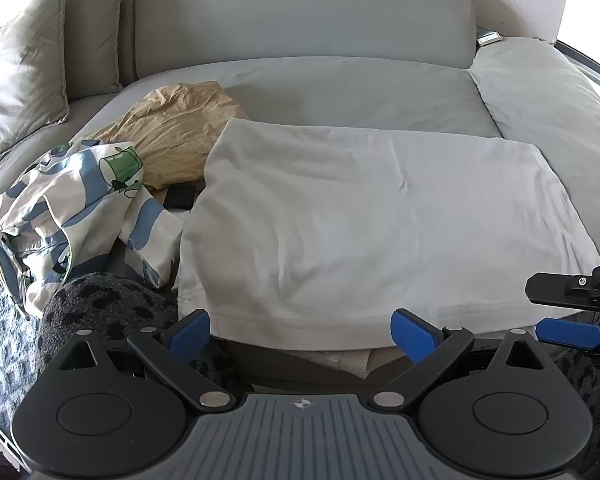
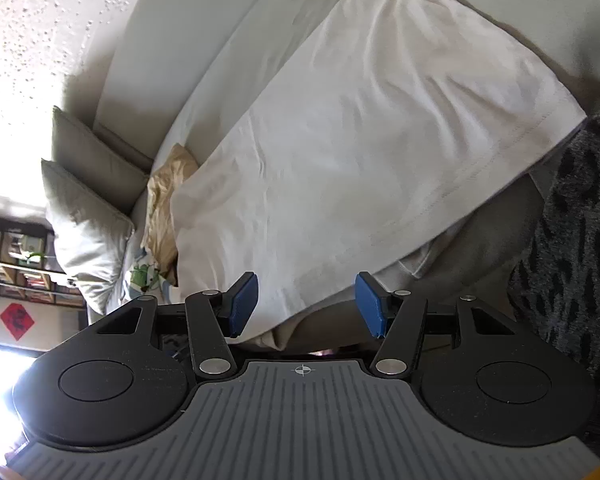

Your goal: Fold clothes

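A white garment (image 1: pixel 360 220) lies folded into a broad rectangle on the grey sofa seat (image 1: pixel 340 88), with its hemmed edge toward me. My left gripper (image 1: pixel 300 334) is open at that near hem, one blue pad at each side, gripping nothing. My right gripper (image 1: pixel 560 310) shows at the garment's near right corner. In the right wrist view, rolled sideways, the right gripper (image 2: pixel 306 306) is open and a corner of the white garment (image 2: pixel 360 140) reaches between its fingers without being pinched.
A crumpled tan garment (image 1: pixel 176 136) and a white, blue and green patterned garment (image 1: pixel 72 208) lie left of the white one, with a dark flat object (image 1: pixel 180 196) between them. Cushions (image 1: pixel 24 68) lean at the far left. Dark spotted fuzzy fabric (image 1: pixel 100 308) sits at the sofa's front.
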Action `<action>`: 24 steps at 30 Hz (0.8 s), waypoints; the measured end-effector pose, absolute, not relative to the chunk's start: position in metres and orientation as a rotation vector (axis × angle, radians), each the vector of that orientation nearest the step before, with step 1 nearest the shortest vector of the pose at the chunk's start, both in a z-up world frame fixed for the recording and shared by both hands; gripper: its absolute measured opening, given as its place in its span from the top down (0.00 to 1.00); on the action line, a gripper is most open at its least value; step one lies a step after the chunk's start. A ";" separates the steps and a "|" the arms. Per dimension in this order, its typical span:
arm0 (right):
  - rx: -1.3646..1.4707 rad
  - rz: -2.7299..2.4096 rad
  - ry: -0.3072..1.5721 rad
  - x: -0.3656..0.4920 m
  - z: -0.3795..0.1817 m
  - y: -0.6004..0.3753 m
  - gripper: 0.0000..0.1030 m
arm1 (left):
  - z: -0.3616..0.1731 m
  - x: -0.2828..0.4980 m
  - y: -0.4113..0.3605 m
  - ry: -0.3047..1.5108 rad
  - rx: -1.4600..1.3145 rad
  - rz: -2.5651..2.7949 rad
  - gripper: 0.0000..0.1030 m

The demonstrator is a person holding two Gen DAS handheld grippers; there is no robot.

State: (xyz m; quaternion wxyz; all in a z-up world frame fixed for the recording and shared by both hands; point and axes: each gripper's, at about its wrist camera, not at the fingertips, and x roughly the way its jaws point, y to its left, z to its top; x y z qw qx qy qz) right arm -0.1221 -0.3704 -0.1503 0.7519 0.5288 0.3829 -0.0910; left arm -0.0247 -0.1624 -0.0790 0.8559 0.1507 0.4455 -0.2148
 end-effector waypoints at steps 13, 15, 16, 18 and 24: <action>1.102 -0.431 0.770 -0.170 -0.137 -0.391 0.41 | -0.090 -0.015 -0.168 0.964 0.286 -0.486 0.06; 1.116 -0.487 0.750 -0.176 -0.137 -0.397 0.41 | -0.094 -0.013 -0.167 0.977 0.270 -0.484 0.06; 1.123 -0.516 0.740 -0.180 -0.136 -0.400 0.39 | -0.094 -0.012 -0.166 0.974 0.267 -0.483 0.06; 1.168 -0.584 0.718 -0.184 -0.143 -0.407 0.35 | -0.096 -0.012 -0.165 0.970 0.261 -0.482 0.06; 1.305 -0.642 0.618 -0.177 -0.164 -0.419 0.35 | -0.093 -0.005 -0.163 0.925 0.252 -0.506 0.06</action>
